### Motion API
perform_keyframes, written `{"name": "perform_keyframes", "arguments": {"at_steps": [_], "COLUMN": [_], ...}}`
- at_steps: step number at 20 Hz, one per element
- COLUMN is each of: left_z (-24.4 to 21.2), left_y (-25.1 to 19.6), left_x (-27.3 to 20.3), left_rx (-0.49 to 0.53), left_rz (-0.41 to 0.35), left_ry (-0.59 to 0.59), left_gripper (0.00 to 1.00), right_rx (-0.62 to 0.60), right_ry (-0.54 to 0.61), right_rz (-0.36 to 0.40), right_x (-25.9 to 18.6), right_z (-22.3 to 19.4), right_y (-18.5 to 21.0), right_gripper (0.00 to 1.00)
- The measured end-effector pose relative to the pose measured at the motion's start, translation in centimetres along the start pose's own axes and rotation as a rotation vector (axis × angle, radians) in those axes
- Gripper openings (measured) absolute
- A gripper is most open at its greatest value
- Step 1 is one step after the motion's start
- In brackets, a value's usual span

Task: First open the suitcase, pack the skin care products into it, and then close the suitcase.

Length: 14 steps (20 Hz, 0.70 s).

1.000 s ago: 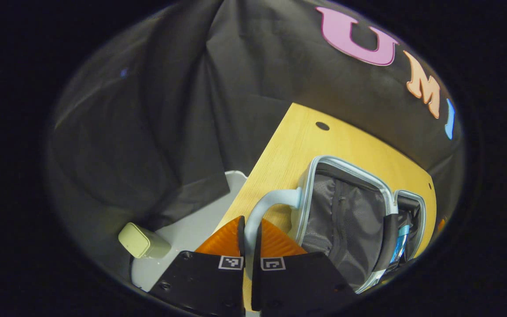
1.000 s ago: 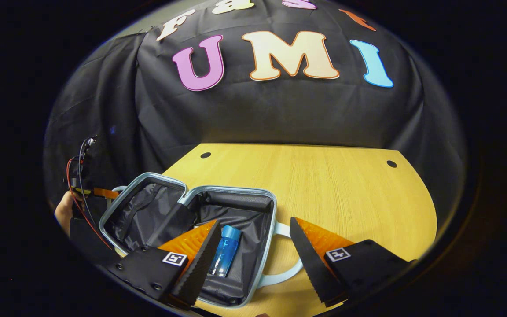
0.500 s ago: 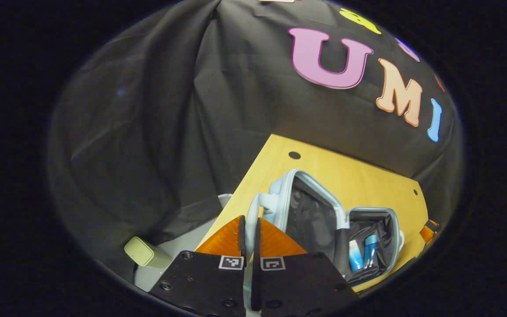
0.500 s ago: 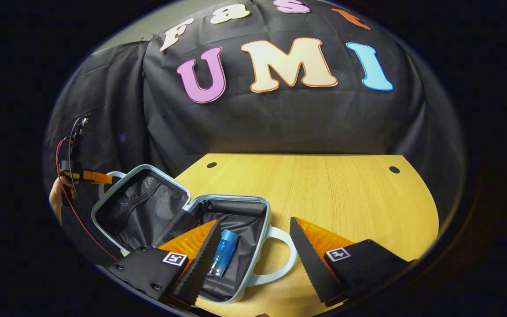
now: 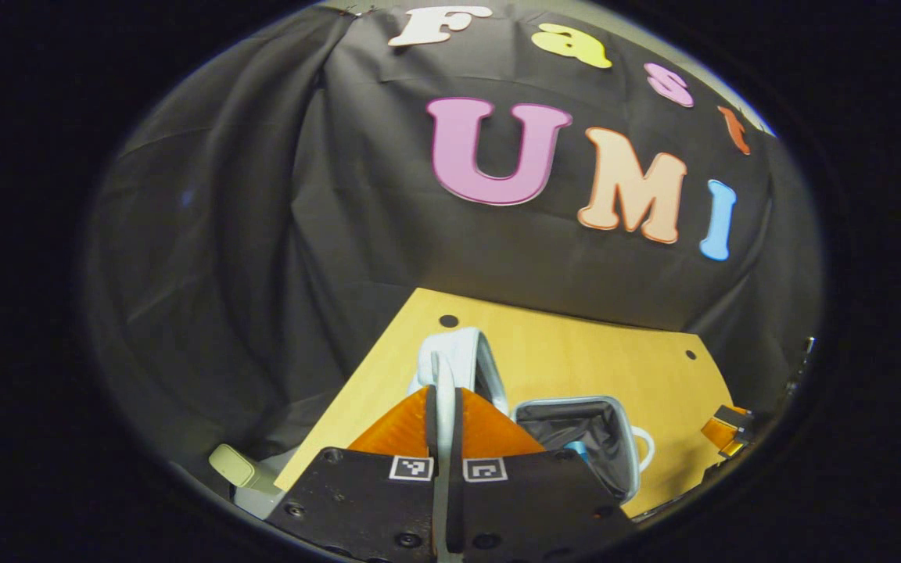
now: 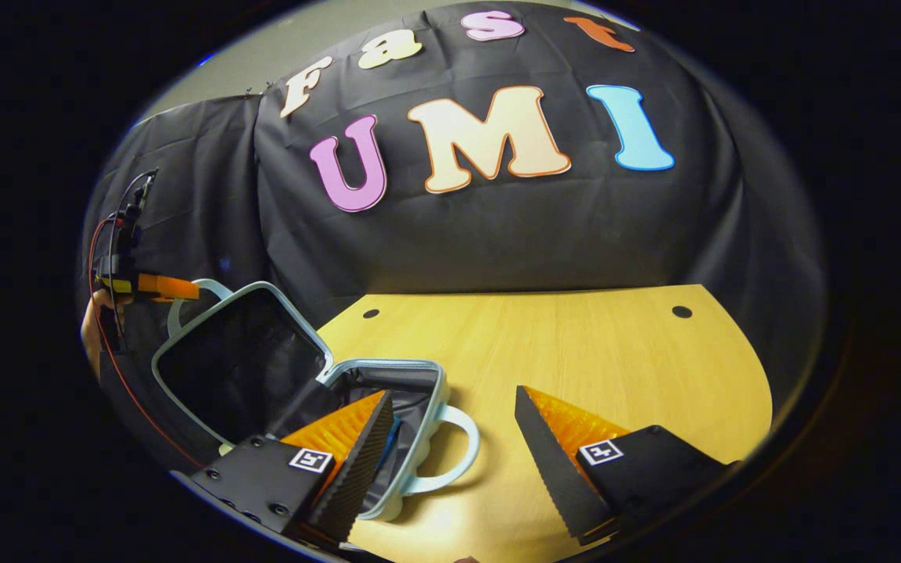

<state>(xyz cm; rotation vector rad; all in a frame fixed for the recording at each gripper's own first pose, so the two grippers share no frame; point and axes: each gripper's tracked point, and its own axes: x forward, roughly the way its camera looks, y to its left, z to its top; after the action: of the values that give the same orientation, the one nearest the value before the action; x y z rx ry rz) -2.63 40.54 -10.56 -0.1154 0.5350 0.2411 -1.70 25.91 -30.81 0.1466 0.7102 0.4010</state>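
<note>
In the right gripper view the pale blue suitcase lies open on the wooden table [image 6: 576,352], its lid [image 6: 239,367] lifted to about upright and its base [image 6: 388,365] flat. A blue bottle [image 6: 393,432] peeks out of the base behind one finger. My right gripper [image 6: 451,392] hovers open just above the base handle [image 6: 450,457], touching nothing. My left gripper [image 6: 175,288] pinches the lid handle [image 6: 184,303] at far left. In the left gripper view my left gripper [image 5: 443,391] is shut on that lid handle [image 5: 445,367]. The base [image 5: 583,426] lies to its right.
A person's hand [image 6: 92,328] and red cables sit behind the left gripper. In the left gripper view a pale green box [image 5: 233,465] lies on a white surface beyond the table's left edge. The right gripper [image 5: 724,430] shows at far right. Bare tabletop [image 5: 576,367] stretches behind the suitcase.
My left gripper has swung the lid up by its handle from lying flat to about upright. The right gripper stayed open above the base, shifting slightly.
</note>
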Motion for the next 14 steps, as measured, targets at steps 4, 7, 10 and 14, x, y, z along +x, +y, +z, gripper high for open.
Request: {"name": "perform_keyframes", "arguments": {"at_steps": [4, 7, 10, 14], "left_z": [0.8, 0.3, -0.6, -2.4], "left_y": [-7.5, -12.0, -15.9, -20.3], "left_x": [-0.1, 0.2, 0.5, 0.9], "left_rx": [-0.021, -0.024, -0.038, -0.057], "left_rz": [-0.137, -0.217, -0.288, -0.364], "left_ry": [-0.024, -0.024, -0.004, 0.035], "left_gripper": [0.00, 0.00, 0.00, 0.00], "right_rx": [0.014, 0.016, 0.026, 0.036], "right_ry": [-0.017, -0.027, -0.034, -0.042], "right_rz": [-0.012, -0.029, -0.056, -0.099], "right_x": [-1.6, -2.8, -4.2, -6.2], "right_z": [0.5, 0.7, 0.6, 0.4], "right_y": [-2.4, -4.3, -6.3, -9.2], "right_gripper": [0.98, 0.98, 0.98, 0.94]}}
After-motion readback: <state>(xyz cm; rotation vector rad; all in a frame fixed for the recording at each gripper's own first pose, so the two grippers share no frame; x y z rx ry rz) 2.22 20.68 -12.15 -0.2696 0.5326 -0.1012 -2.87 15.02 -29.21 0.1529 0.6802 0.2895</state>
